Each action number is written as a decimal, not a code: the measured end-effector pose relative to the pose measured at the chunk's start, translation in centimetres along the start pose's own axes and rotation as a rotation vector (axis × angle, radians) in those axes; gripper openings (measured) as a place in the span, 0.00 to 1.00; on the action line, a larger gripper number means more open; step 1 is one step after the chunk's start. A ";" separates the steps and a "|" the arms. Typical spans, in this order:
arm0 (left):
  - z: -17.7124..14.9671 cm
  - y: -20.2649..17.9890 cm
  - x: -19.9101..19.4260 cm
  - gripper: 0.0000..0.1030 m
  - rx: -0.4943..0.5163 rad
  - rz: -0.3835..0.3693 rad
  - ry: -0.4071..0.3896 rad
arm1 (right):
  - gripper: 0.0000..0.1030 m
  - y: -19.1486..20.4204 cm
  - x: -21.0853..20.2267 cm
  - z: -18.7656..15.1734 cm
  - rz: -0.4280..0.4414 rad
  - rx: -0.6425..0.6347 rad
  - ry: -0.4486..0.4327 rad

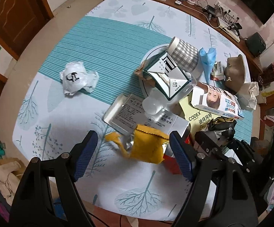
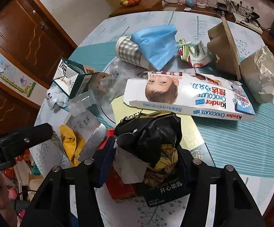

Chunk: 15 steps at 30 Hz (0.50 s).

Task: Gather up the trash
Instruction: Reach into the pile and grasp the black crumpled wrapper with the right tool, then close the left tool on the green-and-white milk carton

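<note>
Jaws of the left gripper (image 1: 133, 157) stand apart around a crumpled yellow foil wrapper (image 1: 148, 145) near the worktop's (image 1: 65, 117) near edge, pads not pressing. The right gripper's (image 2: 146, 162) fingertips are hidden behind a crumpled black-and-gold wrapper (image 2: 152, 140); grip unclear. Leaf-print cloth, wooden doors (image 1: 17, 17) beyond.

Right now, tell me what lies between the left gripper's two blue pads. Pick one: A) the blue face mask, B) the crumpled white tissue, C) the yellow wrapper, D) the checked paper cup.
C: in the left wrist view the yellow wrapper lies between the spread pads of the left gripper, while the tissue, face mask and paper cup lie farther up the table.
</note>
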<state>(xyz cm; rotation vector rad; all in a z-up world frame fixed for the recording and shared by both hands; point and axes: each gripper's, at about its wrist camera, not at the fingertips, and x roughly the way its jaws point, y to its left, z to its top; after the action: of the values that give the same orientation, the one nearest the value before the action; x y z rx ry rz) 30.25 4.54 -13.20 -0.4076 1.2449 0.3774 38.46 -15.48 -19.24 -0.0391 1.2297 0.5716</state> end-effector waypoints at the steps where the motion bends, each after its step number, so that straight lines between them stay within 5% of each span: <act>1: 0.1 -0.2 0.1 0.74 0.001 0.001 0.002 | 0.53 -0.1 -0.2 0.1 0.006 0.002 0.000; 8: 1.8 -1.8 0.2 0.74 0.054 0.026 -0.033 | 0.51 -1.2 -1.2 0.3 0.046 0.032 -0.008; 15: 4.8 -2.5 -0.1 0.74 0.002 -0.069 -0.038 | 0.50 -2.0 -3.4 1.3 0.082 0.053 -0.059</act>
<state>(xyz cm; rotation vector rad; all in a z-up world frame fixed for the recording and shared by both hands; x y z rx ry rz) 35.41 4.73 -11.59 -0.4380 1.1908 0.3239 39.72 -18.15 -16.29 0.0731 1.1926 0.6068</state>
